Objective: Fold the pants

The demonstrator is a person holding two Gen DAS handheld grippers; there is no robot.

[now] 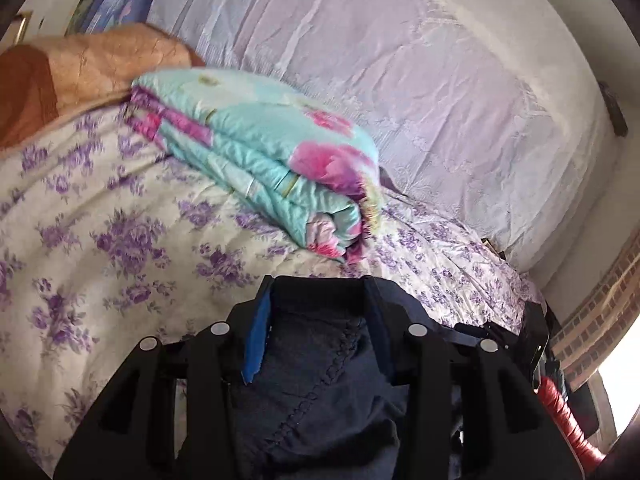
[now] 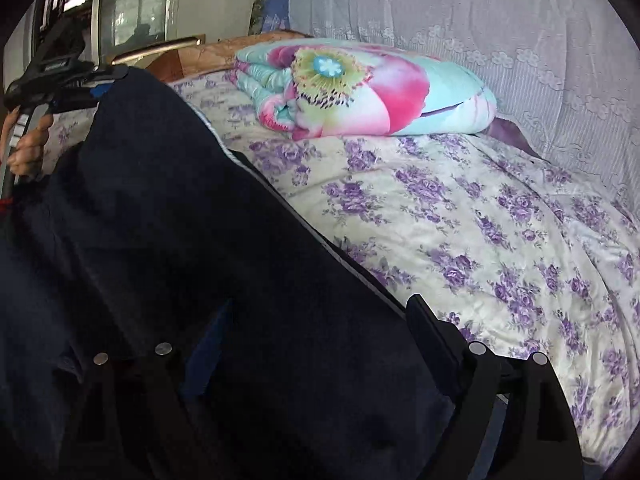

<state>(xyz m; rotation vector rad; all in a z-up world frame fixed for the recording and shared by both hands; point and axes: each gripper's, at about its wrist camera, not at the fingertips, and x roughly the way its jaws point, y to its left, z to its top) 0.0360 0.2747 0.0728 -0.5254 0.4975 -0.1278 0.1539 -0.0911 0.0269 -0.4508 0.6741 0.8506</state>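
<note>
The left gripper (image 1: 320,292) pinches a bunched edge of the dark navy pants (image 1: 320,380); in the left wrist view the cloth fills the gap between the two fingers at lower centre, and one pad shows blue. The right gripper (image 2: 320,320) stands spread wide. Its jaws sit on either side of the pants (image 2: 180,220), which drape across the lower left of the right wrist view, but the pads do not appear to press on the fabric. In that same view, at upper left, the left gripper (image 2: 100,80) holds the top edge of the garment raised, with a hand (image 2: 28,152) on its handle below.

The pants hang above the floral bedspread (image 2: 480,240), which covers the right and centre of the frame. A folded quilt (image 2: 360,88) with pink flowers lies at upper centre, against a lilac curtain (image 2: 500,40).

Risks from this state:
- The garment is carried by one pinch only. A slip at the left gripper would likely drop the whole piece in a heap.
- The right jaws may close on several layers at once, or miss the edge, giving a crooked fold.
- Lowered too far toward the top of the frame, the cloth could catch on the quilt.

Containers: none is visible in either view.
</note>
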